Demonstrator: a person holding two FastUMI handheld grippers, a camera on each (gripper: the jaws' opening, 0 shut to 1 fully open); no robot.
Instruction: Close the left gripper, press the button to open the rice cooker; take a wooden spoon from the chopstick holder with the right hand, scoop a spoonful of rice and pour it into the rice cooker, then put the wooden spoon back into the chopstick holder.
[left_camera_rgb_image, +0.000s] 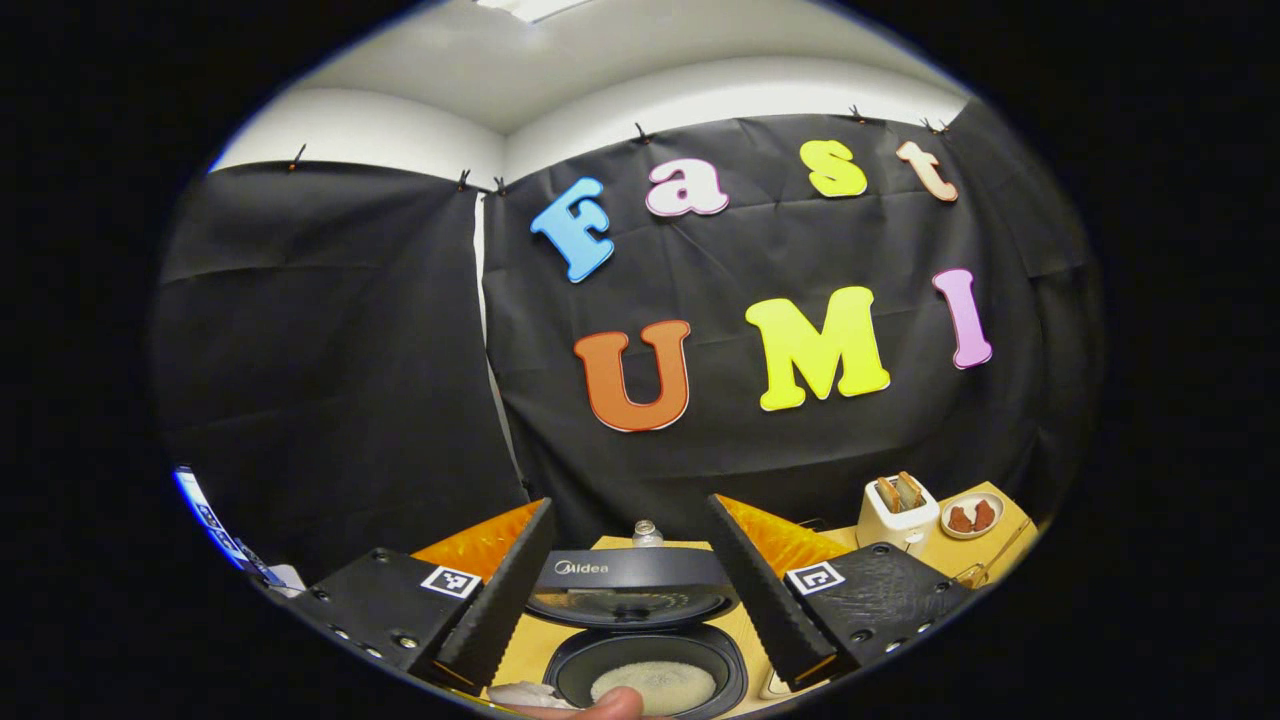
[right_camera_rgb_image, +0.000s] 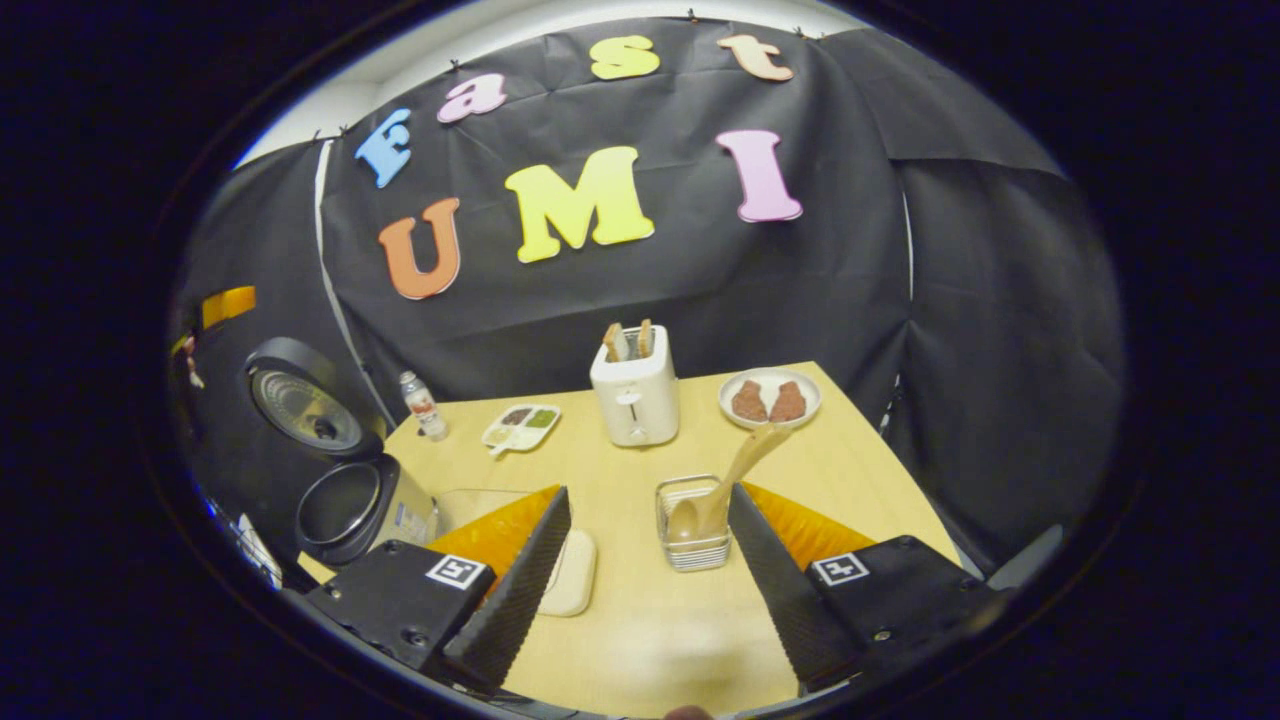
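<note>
Rice cooker sat with its lid raised upright behind the pot, and pale rice lay in the dark inner pot. Seen in the left gripper view, the left gripper hung above that open pot with its jaws spread wide and nothing between them; a fingertip showed at the lower edge, just in front of the pot. A small bottle stood behind the lid.

In the right gripper view the rice cooker stood at the near left corner of the wooden table, lid tipped back. The right gripper was held over the table to the right of the cooker, jaws wide apart and gripping nothing. Between its fingers, farther off, stood the wire chopstick holder, and the wooden spoon rested in it, bowl down and handle leaning up to the right. A pale flat dish lay between cooker and holder, partly behind one finger. Beyond the holder stood a white toaster with bread slices in it, a plate with two brown pieces to its right, and a divided tray and the bottle nearer the cooker's lid
</note>
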